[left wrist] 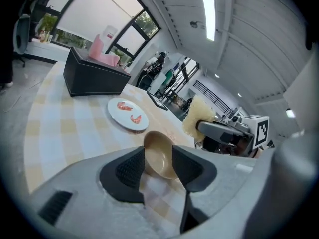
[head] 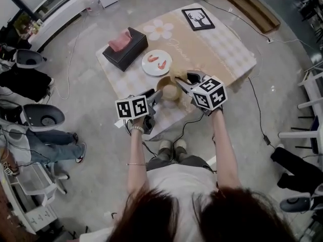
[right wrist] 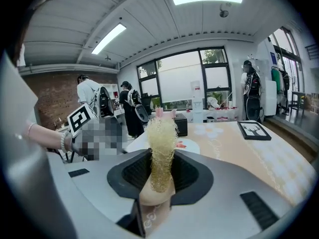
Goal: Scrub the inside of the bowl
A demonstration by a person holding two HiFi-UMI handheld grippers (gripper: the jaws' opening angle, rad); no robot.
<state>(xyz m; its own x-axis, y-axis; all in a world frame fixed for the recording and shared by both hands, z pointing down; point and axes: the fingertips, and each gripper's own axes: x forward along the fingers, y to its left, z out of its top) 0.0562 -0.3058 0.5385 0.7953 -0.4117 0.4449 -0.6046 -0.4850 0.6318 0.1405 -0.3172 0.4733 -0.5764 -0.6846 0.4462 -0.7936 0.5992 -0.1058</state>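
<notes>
Shows a tan bowl (head: 170, 92) at the near edge of the table (head: 227, 54), lying between the spread jaws of the left hand-held gripper (left wrist: 157, 169), not clamped. Shows the right hand-held gripper (right wrist: 160, 176) just beside the bowl, pinching a yellow mesh scrubber (right wrist: 160, 138). Places a white plate (head: 156, 63) with shrimp just beyond the bowl, a black tissue box (head: 125, 49) toward the table's left edge, and a framed deer picture (head: 198, 18) at the far corner.
</notes>
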